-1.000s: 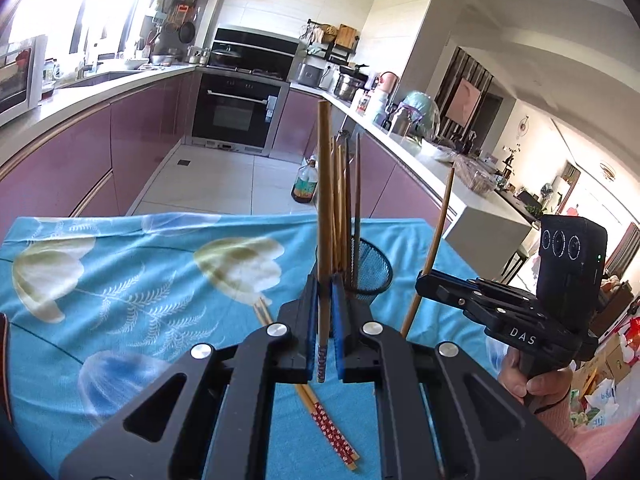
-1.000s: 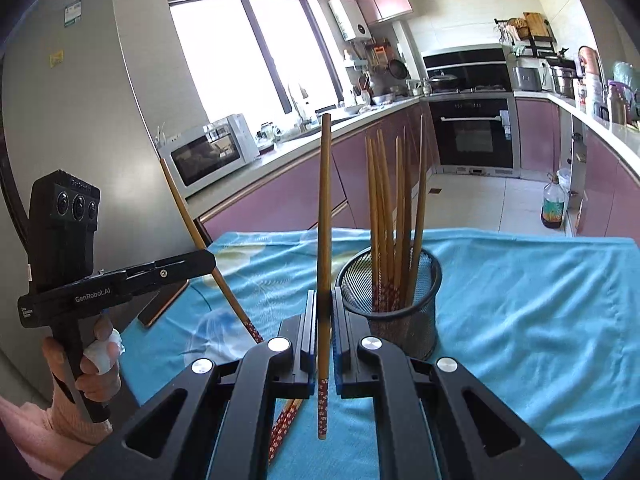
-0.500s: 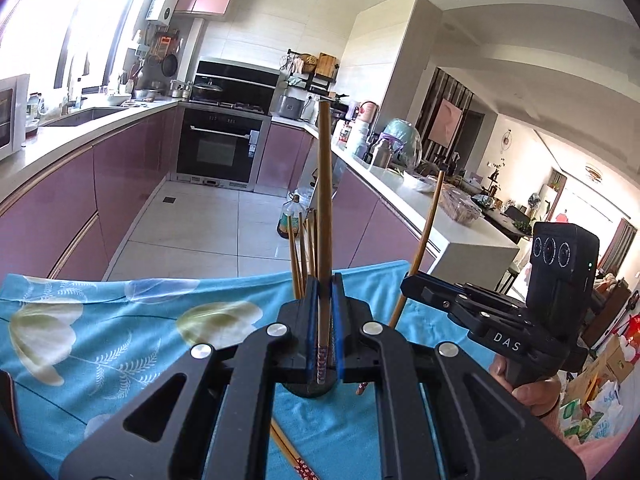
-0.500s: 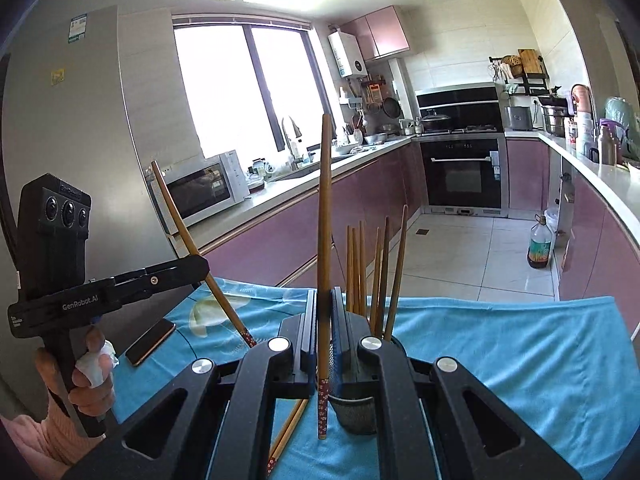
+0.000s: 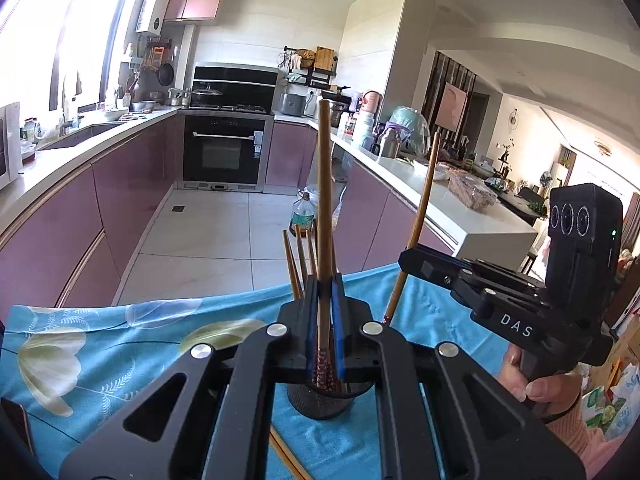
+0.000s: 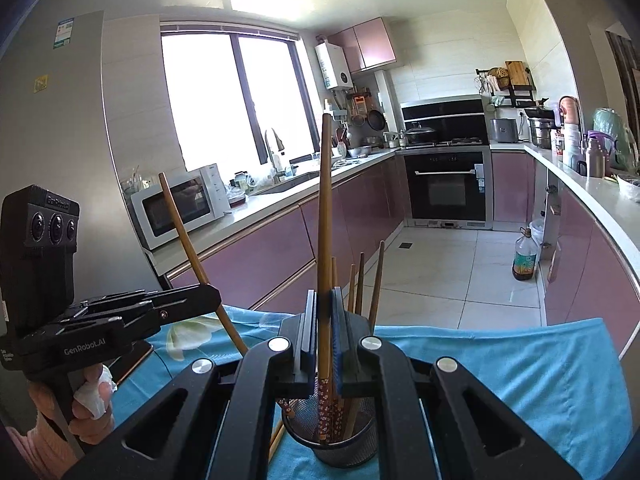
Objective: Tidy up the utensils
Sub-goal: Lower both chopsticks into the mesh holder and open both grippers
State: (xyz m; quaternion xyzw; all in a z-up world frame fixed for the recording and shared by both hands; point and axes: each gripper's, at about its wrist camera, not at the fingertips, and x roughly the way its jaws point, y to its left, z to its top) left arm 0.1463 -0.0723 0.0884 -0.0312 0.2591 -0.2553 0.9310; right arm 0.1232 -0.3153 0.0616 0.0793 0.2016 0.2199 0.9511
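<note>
My left gripper (image 5: 324, 320) is shut on an upright wooden chopstick (image 5: 323, 216), just above the black mesh holder (image 5: 320, 402) with several chopsticks in it. My right gripper (image 6: 325, 332) is shut on another upright chopstick (image 6: 324, 220), its patterned tip down inside the same holder (image 6: 344, 446). Each gripper shows in the other's view: the right gripper (image 5: 404, 260) at the right, the left gripper (image 6: 216, 300) at the left, each holding its chopstick tilted.
A blue flowered tablecloth (image 5: 120, 340) covers the table. Loose chopsticks (image 5: 290, 458) lie on the cloth near the holder. A dark phone-like object (image 6: 134, 354) lies at the table's left edge. Kitchen counters and an oven (image 5: 224, 152) stand beyond.
Both grippers have moved in over the mesh holder and tilted up, bringing their chopsticks' lower tips to or into it. The cloth has dropped lower in both views.
</note>
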